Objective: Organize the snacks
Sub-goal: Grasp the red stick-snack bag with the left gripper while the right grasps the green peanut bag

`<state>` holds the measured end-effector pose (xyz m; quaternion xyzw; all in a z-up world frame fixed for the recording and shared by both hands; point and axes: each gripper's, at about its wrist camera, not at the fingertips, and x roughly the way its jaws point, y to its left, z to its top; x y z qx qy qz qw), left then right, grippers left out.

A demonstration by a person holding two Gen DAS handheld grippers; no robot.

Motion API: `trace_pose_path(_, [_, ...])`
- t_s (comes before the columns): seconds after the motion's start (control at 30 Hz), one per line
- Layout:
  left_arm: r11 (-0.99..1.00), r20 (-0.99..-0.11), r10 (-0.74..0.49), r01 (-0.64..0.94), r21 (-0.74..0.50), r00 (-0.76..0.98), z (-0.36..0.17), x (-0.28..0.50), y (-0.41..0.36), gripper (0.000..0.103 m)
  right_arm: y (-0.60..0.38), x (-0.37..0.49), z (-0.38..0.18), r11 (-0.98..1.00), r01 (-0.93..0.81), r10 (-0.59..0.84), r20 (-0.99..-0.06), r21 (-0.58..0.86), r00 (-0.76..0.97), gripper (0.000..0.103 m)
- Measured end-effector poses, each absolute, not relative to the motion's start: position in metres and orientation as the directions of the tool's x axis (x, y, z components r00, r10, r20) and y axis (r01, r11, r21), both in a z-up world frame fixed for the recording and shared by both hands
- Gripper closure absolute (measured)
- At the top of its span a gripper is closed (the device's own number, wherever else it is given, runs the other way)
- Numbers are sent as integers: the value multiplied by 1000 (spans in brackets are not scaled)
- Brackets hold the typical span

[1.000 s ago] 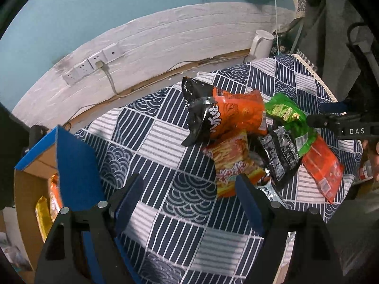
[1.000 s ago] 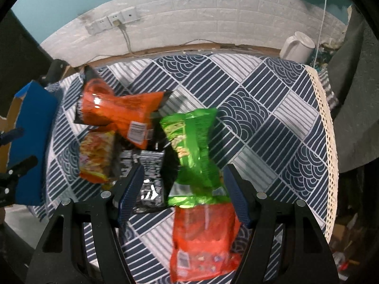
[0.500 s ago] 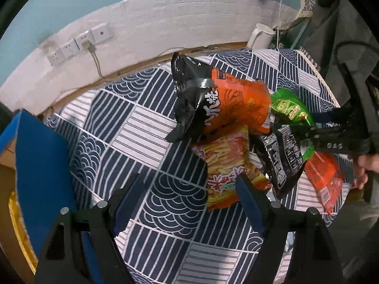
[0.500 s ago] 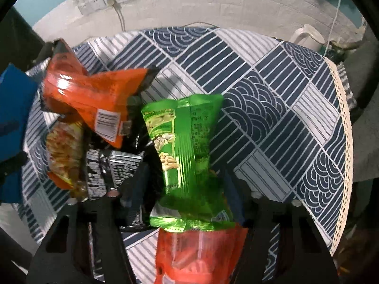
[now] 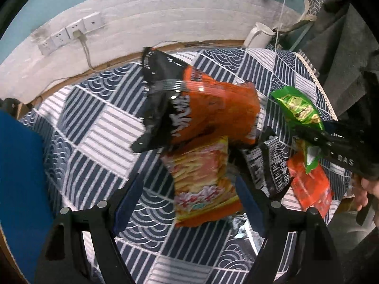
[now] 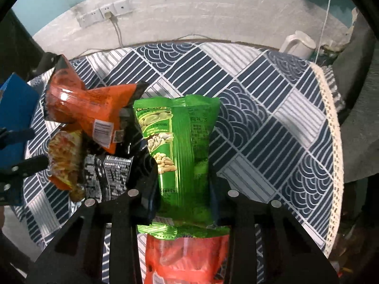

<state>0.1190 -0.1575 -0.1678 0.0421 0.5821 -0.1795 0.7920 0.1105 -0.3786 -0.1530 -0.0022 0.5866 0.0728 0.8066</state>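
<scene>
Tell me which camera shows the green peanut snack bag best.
The right wrist view: the glossy green peanut snack bag fills the centre, squeezed by the right gripper. The left wrist view shows it only small and side-on at the right edge.

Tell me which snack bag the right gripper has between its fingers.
The green bag of nuts: it sits between the right gripper's closed fingers. The orange-and-black bag, the yellow-orange bag and the red bag lie outside them.

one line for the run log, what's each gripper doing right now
left gripper: open, over yellow-orange snack bag | right gripper: shut on green snack bag | red packet: on tablecloth
</scene>
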Motion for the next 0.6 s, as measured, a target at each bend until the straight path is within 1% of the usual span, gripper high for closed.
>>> trace_pose_path(0.43, [942, -954, -237, 283, -180, 183, -205, 137, -168, 22, -394, 92, -134, 989, -94, 142, -936, 118, 323, 70])
trace_pose_path(0.47, [943, -954, -240, 277, -185, 179, -207, 137, -168, 24, -392, 93, -134, 989, -92, 143, -936, 119, 323, 70])
trace_pose_path(0.5, [942, -953, -248, 273, -195, 172, -209, 137, -166, 32, -393, 92, -133, 988, -92, 144, -935, 120, 323, 70])
trace_pose_path(0.53, [939, -952, -259, 273, -208, 165, -210, 137, -164, 33, -393, 93, -133, 988, -94, 145, -935, 121, 323, 70])
trace_pose_path(0.57, [939, -949, -263, 273, -211, 172, -208, 137, -163, 42, -393, 93, -133, 988, -95, 144, -935, 119, 324, 70])
trace_pose_path(0.6, [934, -945, -280, 276, -228, 167, -207, 137, -162, 54, -392, 94, -133, 988, -95, 143, -935, 118, 324, 70])
